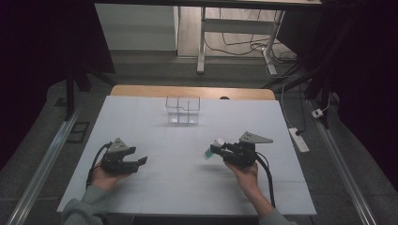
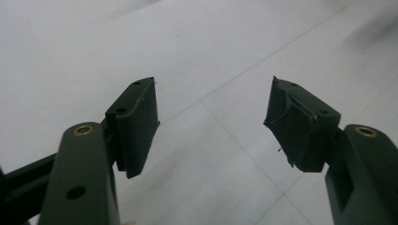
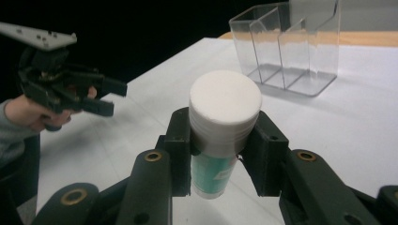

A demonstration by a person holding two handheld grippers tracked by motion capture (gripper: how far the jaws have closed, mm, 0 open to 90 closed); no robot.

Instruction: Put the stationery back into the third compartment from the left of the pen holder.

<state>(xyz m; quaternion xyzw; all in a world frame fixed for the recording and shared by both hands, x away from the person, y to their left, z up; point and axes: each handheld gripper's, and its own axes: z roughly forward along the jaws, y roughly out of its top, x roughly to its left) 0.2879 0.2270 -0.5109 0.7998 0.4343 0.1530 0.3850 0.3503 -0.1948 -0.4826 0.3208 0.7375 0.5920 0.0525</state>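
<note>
The right gripper (image 3: 225, 150) clamps a white-capped green bottle (image 3: 224, 126) just under its cap, held above the white table (image 1: 187, 187) toward the right edge. The left gripper (image 1: 141, 161), jaws spread wide and empty, hovers near the left edge. A clear plastic divided organizer (image 1: 183, 110) stands by the far edge.

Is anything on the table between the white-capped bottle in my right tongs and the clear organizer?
Nothing visible. The right tongs clamp the bottle, and only bare white table lies between it and the clear organizer. The left tongs are open, off to the side, apart from that path.
</note>
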